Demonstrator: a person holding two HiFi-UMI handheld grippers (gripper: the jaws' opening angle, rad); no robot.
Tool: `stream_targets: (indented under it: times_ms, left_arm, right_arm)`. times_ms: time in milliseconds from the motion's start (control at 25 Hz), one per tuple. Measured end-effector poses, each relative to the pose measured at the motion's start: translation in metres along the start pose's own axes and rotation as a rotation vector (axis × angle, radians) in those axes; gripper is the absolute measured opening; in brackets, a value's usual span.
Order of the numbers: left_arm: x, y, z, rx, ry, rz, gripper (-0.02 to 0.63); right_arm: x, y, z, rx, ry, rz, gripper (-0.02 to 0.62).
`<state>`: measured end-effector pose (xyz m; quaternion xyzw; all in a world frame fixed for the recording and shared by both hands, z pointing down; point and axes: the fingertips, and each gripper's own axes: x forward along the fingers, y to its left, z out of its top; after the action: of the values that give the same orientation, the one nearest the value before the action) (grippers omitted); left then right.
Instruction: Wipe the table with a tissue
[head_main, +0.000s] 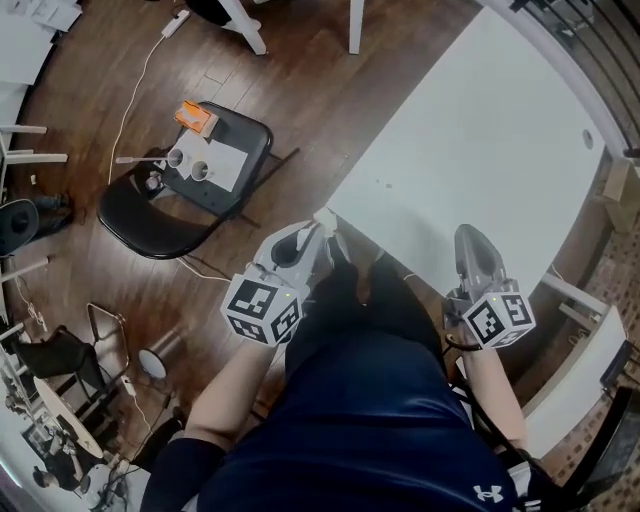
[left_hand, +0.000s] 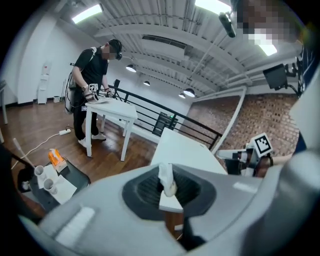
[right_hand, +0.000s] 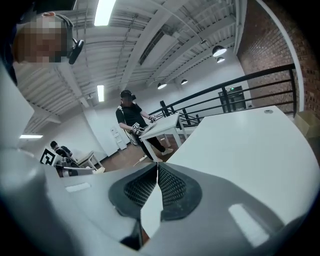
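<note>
Out at ten o'clock a black chair (head_main: 150, 215) is left well out of play. At centre the left gripper (head_main: 315, 240) is seen clamped on the tissue (left_hand: 165, 175) — a small white wad pinched between the pads, held just at the near corner of the white table (head_main: 480, 150), which runs off toward one o'clock. At four o'clock the right gripper (head_main: 470, 240) is held over the table's near edge, jaws pressed together on nothing. The danger, as judged from here: little tissue is showing past the tips, so bare jaw could be scraped along the top — or the wad tugged loose by the drag and dropped off that corner.
</note>
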<state>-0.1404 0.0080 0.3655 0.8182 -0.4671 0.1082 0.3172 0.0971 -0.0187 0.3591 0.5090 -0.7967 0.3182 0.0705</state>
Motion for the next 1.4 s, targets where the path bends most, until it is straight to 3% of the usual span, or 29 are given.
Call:
stream_targets:
  times_ms: [320, 600, 840, 1080, 1280, 1400]
  left_arm:
    - [0.054, 0.009, -0.009, 0.097, 0.077, 0.025, 0.018]
    - [0.106, -0.007, -0.023, 0.161, 0.128, -0.020, 0.019]
    - [0.151, -0.027, -0.052, 0.373, 0.219, -0.066, 0.019]
    - [0.185, -0.063, -0.075, 0.491, 0.296, -0.145, 0.018]
    - [0.204, -0.067, -0.086, 0.654, 0.376, -0.111, 0.018]
    - [0.213, -0.070, -0.090, 0.688, 0.426, -0.127, 0.019]
  right_arm:
    - [0.032, -0.038, -0.010, 0.016, 0.028, 0.013, 0.014]
    - [0.053, -0.052, -0.027, 0.023, 0.055, 0.025, 0.013]
    - [0.063, -0.063, -0.040, 0.053, 0.072, 0.028, 0.014]
    - [0.060, -0.069, -0.048, 0.085, 0.064, 0.025, 0.012]
    - [0.050, -0.083, -0.048, 0.110, 0.061, 0.012, 0.013]
    - [0.048, -0.092, -0.047, 0.116, 0.063, 0.011, 0.014]
